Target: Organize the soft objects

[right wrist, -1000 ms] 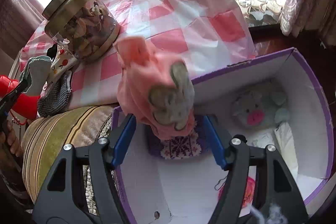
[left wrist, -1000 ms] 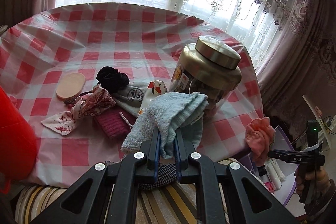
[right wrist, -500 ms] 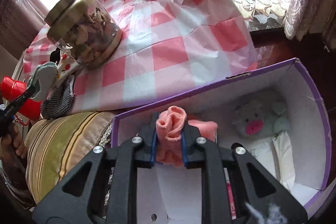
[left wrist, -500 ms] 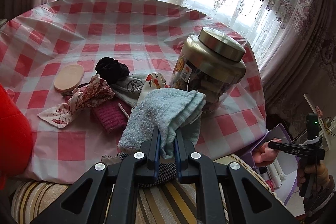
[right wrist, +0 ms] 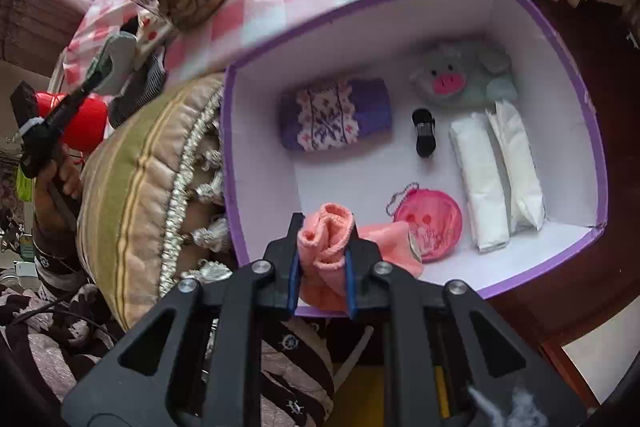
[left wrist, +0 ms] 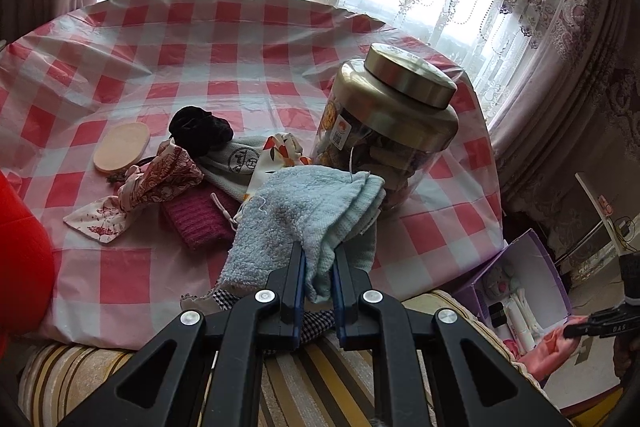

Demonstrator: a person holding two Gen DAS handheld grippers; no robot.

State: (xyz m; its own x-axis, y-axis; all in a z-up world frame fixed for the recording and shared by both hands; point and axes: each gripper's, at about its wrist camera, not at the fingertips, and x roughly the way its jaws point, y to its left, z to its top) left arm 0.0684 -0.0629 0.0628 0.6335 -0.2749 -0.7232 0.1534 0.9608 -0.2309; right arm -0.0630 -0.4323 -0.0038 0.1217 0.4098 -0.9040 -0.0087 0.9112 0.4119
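My left gripper point(left wrist: 318, 259) is shut on a light blue towel point(left wrist: 304, 211) held above the front edge of the checked table point(left wrist: 120, 39). A pile of soft things lies behind it: a black scrunchie point(left wrist: 200, 131), a floral cloth point(left wrist: 160, 179), a magenta knit piece point(left wrist: 198, 221), a grey pouch point(left wrist: 236, 159). My right gripper point(right wrist: 322, 259) is shut on a rolled pink cloth point(right wrist: 326, 235) over the near edge of the purple box point(right wrist: 552, 39). The same pink cloth point(left wrist: 548, 347) and purple box point(left wrist: 520, 247) show low at the right of the left wrist view.
A large jar with a metal lid point(left wrist: 392, 123) stands right of the pile; a round peach pad point(left wrist: 120, 147) lies left. The box holds a pig plush point(right wrist: 460, 75), a purple patterned cloth point(right wrist: 336, 113), two white packets point(right wrist: 496, 167), a pink pouch point(right wrist: 428, 223). A striped cushion point(right wrist: 140, 179) sits beside it.
The right gripper closed on the pink cloth, which hung loose between open fingers before, and tipped down over the box. The left gripper kept its grip on the blue towel, barely moving.
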